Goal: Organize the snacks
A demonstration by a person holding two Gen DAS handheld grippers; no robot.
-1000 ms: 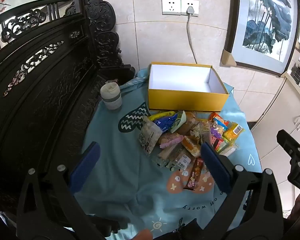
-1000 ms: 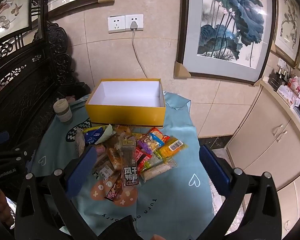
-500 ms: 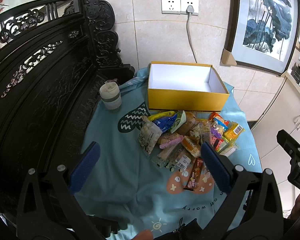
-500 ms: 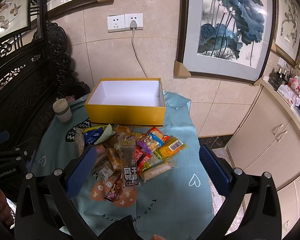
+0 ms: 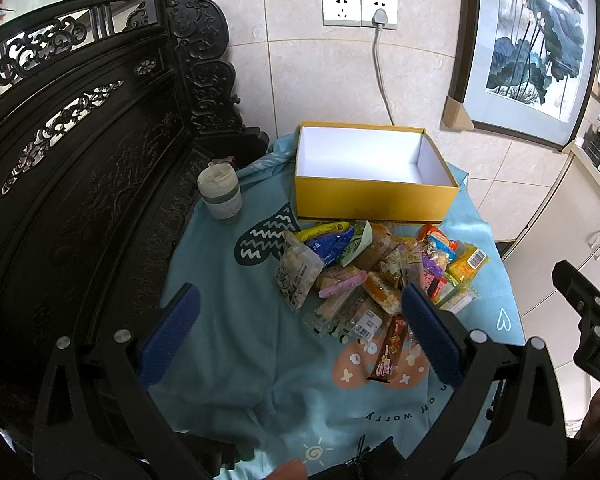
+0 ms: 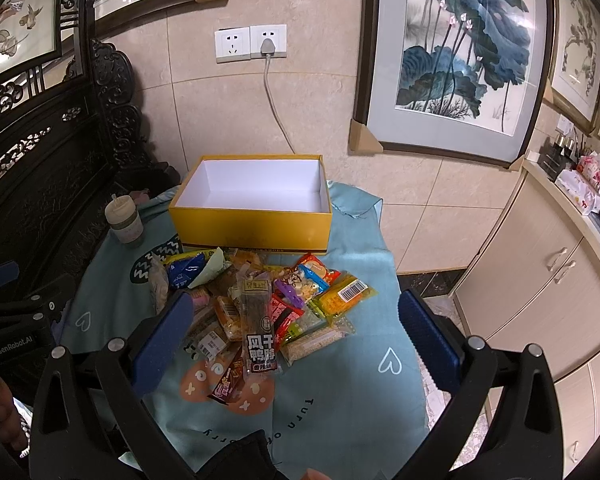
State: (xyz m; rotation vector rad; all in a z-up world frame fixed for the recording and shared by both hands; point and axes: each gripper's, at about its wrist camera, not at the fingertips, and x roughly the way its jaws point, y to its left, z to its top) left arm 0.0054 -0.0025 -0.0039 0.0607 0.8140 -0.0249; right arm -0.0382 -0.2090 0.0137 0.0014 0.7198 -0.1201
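Loads of wrapped snacks (image 6: 256, 300) sit heaped on the teal cloth (image 6: 340, 392): yellow, blue, purple and clear packets, plus a long brown one with white characters. Seen from the right gripper (image 6: 288, 332), the pile lies just ahead between its spread, empty jaws. The left gripper (image 5: 296, 332) is spread wide too, with the pile toward its right finger. Beyond the pile is the yellow box (image 6: 252, 224), white inside and bare.

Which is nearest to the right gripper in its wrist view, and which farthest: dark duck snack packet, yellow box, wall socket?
1. Dark duck snack packet, at the front of the pile, between the open right gripper's fingers.
2. Yellow box, behind the pile, empty.
3. Wall socket, on the wall above the box.
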